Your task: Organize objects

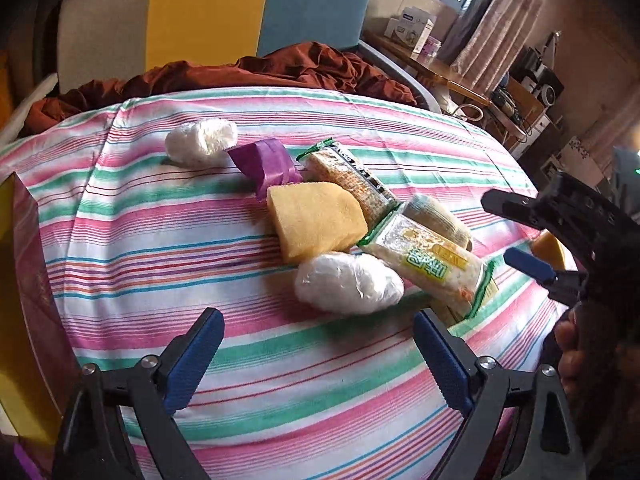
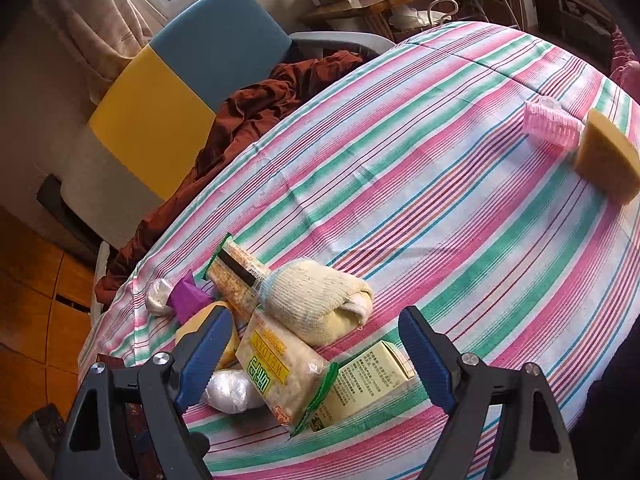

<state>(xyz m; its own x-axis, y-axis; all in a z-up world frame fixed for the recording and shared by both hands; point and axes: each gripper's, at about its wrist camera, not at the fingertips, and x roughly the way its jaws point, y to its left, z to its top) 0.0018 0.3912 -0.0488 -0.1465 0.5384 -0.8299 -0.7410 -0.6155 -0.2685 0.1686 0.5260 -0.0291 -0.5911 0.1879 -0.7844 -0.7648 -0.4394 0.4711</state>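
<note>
A pile lies on the striped cloth (image 1: 280,380): a yellow sponge (image 1: 316,220), two white wrapped balls (image 1: 348,282) (image 1: 200,140), a purple packet (image 1: 264,162), two snack packs (image 1: 432,262) (image 1: 348,178) and a rolled glove (image 2: 316,300). A small carton (image 2: 368,380) lies beside them. My left gripper (image 1: 316,354) is open and empty, just short of the near white ball. My right gripper (image 2: 316,354) is open and empty over the snack pack (image 2: 280,376) and carton; it also shows in the left wrist view (image 1: 516,236).
A second sponge (image 2: 608,160) and a pink roll (image 2: 554,128) lie far right on the cloth. A dark red box (image 1: 36,280) stands at the left edge. A rust-coloured cloth (image 1: 256,72) and a blue-yellow headboard (image 1: 256,4) are behind.
</note>
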